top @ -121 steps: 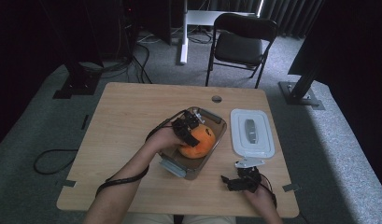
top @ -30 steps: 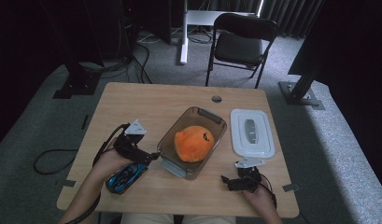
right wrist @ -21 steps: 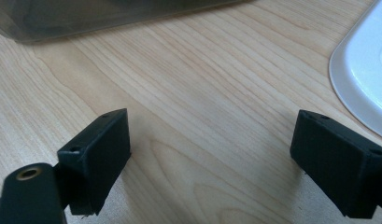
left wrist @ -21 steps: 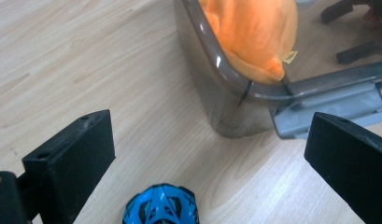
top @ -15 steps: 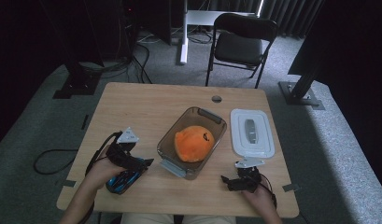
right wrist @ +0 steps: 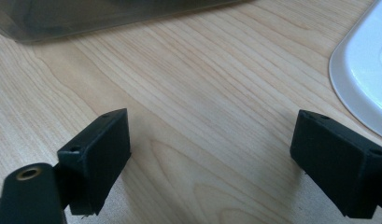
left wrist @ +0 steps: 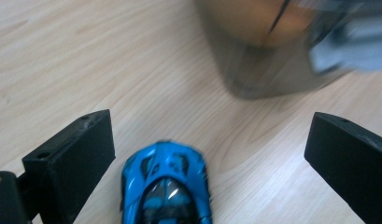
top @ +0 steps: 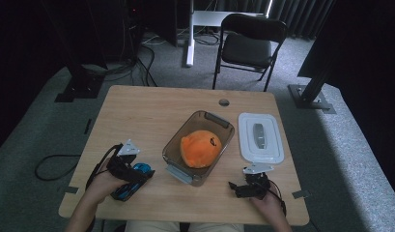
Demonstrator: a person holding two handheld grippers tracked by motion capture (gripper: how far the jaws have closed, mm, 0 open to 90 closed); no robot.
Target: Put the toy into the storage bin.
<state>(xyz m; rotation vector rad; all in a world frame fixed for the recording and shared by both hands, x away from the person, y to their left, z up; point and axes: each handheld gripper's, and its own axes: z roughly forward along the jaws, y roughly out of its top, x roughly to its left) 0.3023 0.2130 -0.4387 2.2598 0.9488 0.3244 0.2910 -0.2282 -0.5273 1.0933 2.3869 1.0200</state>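
Lying on the wooden table (top: 151,113), a blue toy car (left wrist: 166,186) is seen between the two black jaws of the left gripper (left wrist: 207,158). The jaws are spread wide, and neither of them is touching the car; it is nearer to the left jaw in the left gripper view. In the high view the toy car (top: 132,181) is found to the left of the clear container (top: 199,146), near the front edge of the table, partly covered by the left gripper (top: 130,171) and the person's left hand (top: 104,182).

The clear container is placed around the middle of the table, and an orange plush toy (top: 201,147) is held inside it. A grey latch is seen at each of its short ends. In the left gripper view the container (left wrist: 282,42) is blurred, just ahead of the car.

To the right of the container, a white lid (top: 260,137) is laid flat on the table, apart from it. The right gripper (top: 246,186) is held in front of the lid, to the right of the container's near corner. Its jaws are wide apart and only bare wood is seen between them in the right gripper view (right wrist: 209,154).

Behind the container, a small round hole (top: 224,102) is seen in the tabletop, and a black folding chair (top: 248,46) is standing on the grey carpet beyond the table.
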